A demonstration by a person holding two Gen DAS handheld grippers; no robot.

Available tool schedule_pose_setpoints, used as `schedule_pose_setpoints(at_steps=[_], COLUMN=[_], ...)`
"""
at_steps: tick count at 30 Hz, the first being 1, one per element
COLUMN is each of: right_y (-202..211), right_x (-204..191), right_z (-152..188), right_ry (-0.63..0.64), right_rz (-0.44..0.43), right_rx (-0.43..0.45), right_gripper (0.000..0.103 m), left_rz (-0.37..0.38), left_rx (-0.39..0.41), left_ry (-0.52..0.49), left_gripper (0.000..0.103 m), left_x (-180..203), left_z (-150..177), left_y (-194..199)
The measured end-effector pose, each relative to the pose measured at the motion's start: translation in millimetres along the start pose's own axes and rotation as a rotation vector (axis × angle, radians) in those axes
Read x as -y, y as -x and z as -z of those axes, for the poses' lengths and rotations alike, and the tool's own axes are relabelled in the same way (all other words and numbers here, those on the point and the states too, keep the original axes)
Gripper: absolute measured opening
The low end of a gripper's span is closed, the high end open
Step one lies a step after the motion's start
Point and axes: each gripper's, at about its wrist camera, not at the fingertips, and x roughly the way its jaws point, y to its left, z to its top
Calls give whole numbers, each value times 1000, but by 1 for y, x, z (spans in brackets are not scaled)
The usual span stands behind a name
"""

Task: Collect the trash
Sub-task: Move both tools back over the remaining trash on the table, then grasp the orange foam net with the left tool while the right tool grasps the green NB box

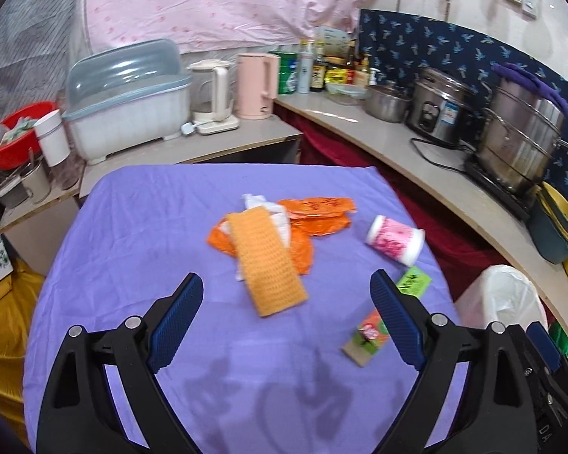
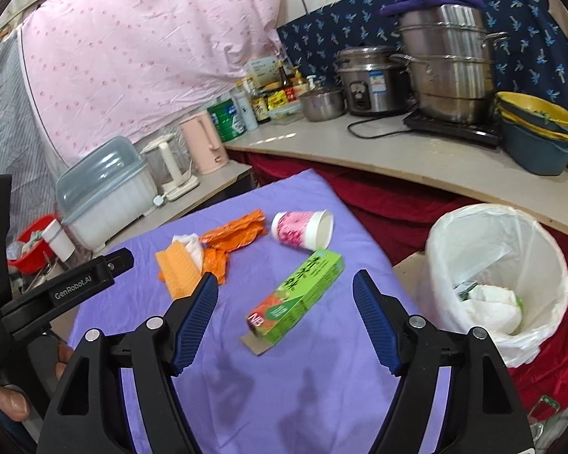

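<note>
While the trash is lying scattered on the purple-covered worktop (image 2: 322,397), both grippers are hovering above its near edge with nothing between their fingers. The left gripper (image 1: 286,319) is standing wide apart, and the right gripper (image 2: 284,323) is standing apart too, slightly narrower.

The bin (image 2: 549,249), lined with a white bag and already holding crumpled paper, is waiting just beside the worktop's right edge.

Going from largest, the orange bag (image 1: 318,213) is sprawling mid-worktop, partly under the other pieces; it is looking thin, crinkly and near weightless, so pinching a bunched fold should be working better than a flat edge. The orange cloth (image 1: 270,261) is resting across it, soft and limp, likely draping when lifted; gripping its near end seems best. The green box (image 2: 299,295) is lying nearest the right gripper, light and stiff but crushable, with an open flap; closing across its narrow sides should be holding it. The cup (image 2: 303,229) is lying on its side behind the box, light, prone to rolling, and easily squashed, so a gentle grip on the rim is advisable. A white wad (image 2: 193,247) is peeking beside the cloth, soft.
</note>
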Motion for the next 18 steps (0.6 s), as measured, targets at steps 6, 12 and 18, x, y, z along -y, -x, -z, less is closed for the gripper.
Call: schedule_pose_setpoints(at_steps=[6,12,18], right_y=[-42,-86,-130], right_x=[-23,-30,-36], right_z=[14,26,36], right_ry=[6,-27,-44], right_rz=[-11,18,66], right_rx=[-67,-134,-194], right_gripper=[71,75,75], left_rz=[-62,-73,-71], left_rx=[-24,-70,-125], left_ry=[29,62,99], left_gripper=[86,86,88], left_x=[-35,-56,-69], left_z=[3,5,11], left_y=[-21,-49,-80])
